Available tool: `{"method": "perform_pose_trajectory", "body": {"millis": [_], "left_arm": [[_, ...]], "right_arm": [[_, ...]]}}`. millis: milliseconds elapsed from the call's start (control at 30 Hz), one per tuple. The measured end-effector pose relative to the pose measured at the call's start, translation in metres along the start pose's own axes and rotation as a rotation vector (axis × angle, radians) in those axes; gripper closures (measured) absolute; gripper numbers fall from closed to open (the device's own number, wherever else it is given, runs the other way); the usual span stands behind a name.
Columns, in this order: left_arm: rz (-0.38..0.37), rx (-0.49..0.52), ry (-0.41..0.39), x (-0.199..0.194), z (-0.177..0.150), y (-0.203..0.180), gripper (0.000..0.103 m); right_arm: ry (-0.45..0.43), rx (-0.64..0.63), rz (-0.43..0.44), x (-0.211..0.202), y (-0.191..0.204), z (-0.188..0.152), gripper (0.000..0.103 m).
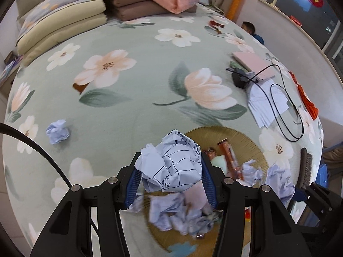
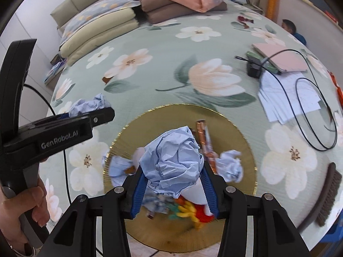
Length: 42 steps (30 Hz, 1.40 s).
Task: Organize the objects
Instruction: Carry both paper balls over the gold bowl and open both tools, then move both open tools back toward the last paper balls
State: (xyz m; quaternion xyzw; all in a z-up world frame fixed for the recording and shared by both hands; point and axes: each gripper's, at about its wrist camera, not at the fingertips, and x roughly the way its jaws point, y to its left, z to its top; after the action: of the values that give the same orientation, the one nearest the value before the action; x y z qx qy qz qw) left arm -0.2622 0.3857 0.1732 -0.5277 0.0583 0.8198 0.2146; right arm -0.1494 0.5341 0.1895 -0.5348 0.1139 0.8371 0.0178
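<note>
My left gripper [image 1: 170,165] is shut on a crumpled white paper ball [image 1: 171,160] printed with lines and characters. It hangs over the near-left part of a round woven yellow tray [image 1: 246,137] on the flowered bed. My right gripper [image 2: 172,171] is shut on a crumpled light-blue paper ball [image 2: 173,160] above the same tray [image 2: 240,132]. The tray holds several paper balls [image 2: 231,165], an orange wrapper [image 2: 203,137] and a colourful toy [image 2: 193,212]. Seen from the right wrist, the left gripper [image 2: 103,112] is at the left, gripped by a hand [image 2: 23,209]. One more paper ball [image 1: 57,131] lies on the bed.
A pink laptop [image 1: 255,64], a black charger [image 1: 240,79] with a looped cable [image 1: 287,107] and loose sheets [image 1: 268,102] lie at the right. A brush [image 2: 330,194] rests by the bed's right edge. Folded bedding [image 1: 64,25] is stacked at the back. A person [image 1: 249,29] sits beyond the bed.
</note>
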Motion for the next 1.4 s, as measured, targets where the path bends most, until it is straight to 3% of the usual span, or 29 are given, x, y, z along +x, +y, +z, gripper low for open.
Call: {"method": "perform_pose_trajectory", "body": {"millis": [100, 133, 200, 233, 333, 433, 600, 767, 933, 1133, 1200, 1300, 1400], "left_arm": [[-0.027, 0.02, -0.008, 0.002, 0.004, -0.013, 0.054], [-0.027, 0.067, -0.003, 0.005, 0.006, -0.024, 0.049], [0.027, 0.148, -0.018, 0.004, 0.005, -0.04, 0.021], [0.047, 0.209, -0.028, 0.004, 0.002, -0.051, 0.002], [0.031, 0.253, -0.014, 0.005, -0.003, -0.06, 0.0], [-0.003, 0.218, 0.031, 0.009, -0.006, -0.053, 0.0], [0.01, 0.164, 0.037, 0.006, -0.006, -0.026, 0.0], [0.064, 0.095, 0.032, -0.007, -0.004, 0.034, 0.0], [0.177, 0.001, 0.044, -0.016, -0.003, 0.129, 0.0], [0.228, -0.081, 0.055, 0.002, -0.006, 0.211, 0.0], [0.24, -0.085, 0.066, 0.013, -0.006, 0.224, 0.0], [0.204, -0.116, 0.081, 0.032, -0.003, 0.239, 0.0], [0.186, -0.124, 0.099, 0.051, 0.001, 0.242, 0.0]], "right_arm": [[-0.004, 0.005, -0.016, -0.004, -0.01, -0.003, 0.055], [-0.001, 0.004, -0.02, -0.004, -0.013, -0.004, 0.053], [0.039, -0.007, -0.022, 0.005, -0.014, -0.005, 0.024], [0.054, -0.016, -0.025, 0.01, -0.013, -0.006, 0.0], [0.043, -0.063, 0.003, 0.011, -0.008, -0.011, 0.0], [0.048, -0.075, -0.008, 0.01, -0.002, -0.013, 0.0], [0.08, -0.05, 0.01, 0.016, 0.006, -0.015, 0.0], [0.067, -0.057, 0.019, 0.013, 0.034, -0.008, 0.0], [0.041, -0.1, 0.115, 0.015, 0.103, -0.002, 0.0], [0.094, -0.158, 0.198, 0.046, 0.183, -0.024, 0.0], [0.125, -0.134, 0.182, 0.065, 0.201, -0.037, 0.0], [0.162, -0.016, 0.089, 0.096, 0.215, -0.056, 0.0], [0.161, 0.093, 0.059, 0.125, 0.223, -0.069, 0.0]]}}
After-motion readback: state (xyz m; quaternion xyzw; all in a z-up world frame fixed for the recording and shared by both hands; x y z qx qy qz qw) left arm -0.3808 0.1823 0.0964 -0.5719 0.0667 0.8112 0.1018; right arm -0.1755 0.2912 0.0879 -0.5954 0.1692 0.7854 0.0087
